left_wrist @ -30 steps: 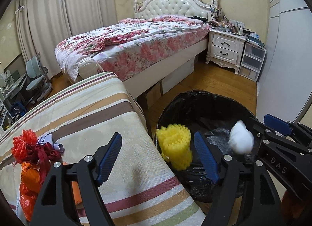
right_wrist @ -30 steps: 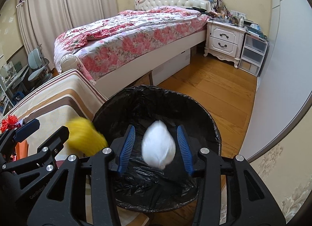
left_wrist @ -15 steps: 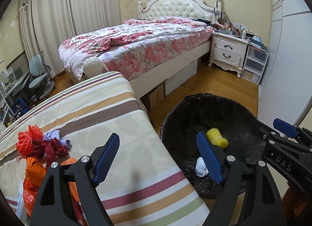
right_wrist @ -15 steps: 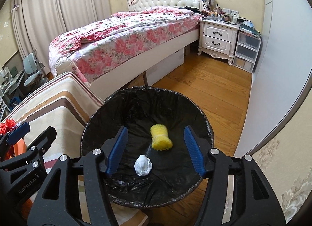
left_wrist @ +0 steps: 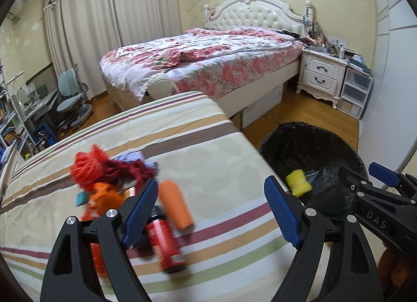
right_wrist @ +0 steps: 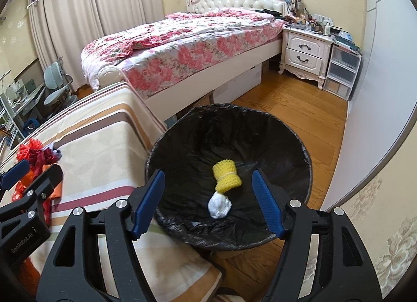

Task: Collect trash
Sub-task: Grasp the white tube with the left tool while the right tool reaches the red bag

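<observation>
From the left wrist we see our left gripper spread wide with nothing between its jaws, above the striped tablecloth. Near the cloth's left edge lie a red can, an orange block and a red-orange mesh bundle.

From the right wrist, our right gripper is likewise wide apart and empty over the black-lined trash bin. Inside it, a yellow foam net lies just beside a white paper wad.
</observation>
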`<state>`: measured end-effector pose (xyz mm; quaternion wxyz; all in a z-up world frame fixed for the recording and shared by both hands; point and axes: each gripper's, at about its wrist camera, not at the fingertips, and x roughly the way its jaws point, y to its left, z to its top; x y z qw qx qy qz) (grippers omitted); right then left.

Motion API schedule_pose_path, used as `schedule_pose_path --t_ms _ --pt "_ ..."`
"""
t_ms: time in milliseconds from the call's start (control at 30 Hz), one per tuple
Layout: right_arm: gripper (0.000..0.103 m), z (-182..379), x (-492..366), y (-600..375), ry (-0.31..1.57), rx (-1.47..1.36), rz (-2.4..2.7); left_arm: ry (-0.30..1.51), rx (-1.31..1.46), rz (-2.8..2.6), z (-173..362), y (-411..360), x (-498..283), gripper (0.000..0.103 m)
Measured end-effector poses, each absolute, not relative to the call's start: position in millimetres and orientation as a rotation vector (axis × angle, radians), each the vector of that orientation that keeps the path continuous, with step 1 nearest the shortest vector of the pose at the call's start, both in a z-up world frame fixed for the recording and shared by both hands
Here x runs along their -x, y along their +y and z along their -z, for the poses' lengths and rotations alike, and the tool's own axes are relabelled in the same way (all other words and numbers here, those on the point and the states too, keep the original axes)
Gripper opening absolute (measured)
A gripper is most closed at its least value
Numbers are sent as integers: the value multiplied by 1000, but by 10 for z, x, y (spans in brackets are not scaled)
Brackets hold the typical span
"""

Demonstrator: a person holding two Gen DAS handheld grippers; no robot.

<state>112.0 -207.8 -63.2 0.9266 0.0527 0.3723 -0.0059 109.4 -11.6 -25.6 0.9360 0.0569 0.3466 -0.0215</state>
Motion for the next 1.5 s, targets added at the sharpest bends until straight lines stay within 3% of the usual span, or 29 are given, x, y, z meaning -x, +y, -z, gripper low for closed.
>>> schedule_pose_path --t_ms 867,1067,1200,1333,1500 --pt "68 396 -609 -623 734 27 -286 782 -45 -239 409 1444 -402 81" --pt "68 398 -555 -421 739 52 -329 822 -39 -216 497 1511 -436 67" --pt "68 395 -533 -309 741 62 -351 843 -27 -197 547 1538 -454 52" --pt "68 409 -514 -231 747 72 -369 871 -13 -158 616 1555 -455 30" --pt "68 405 -483 -117 749 88 -394 857 0 -163 589 1606 -384 28"
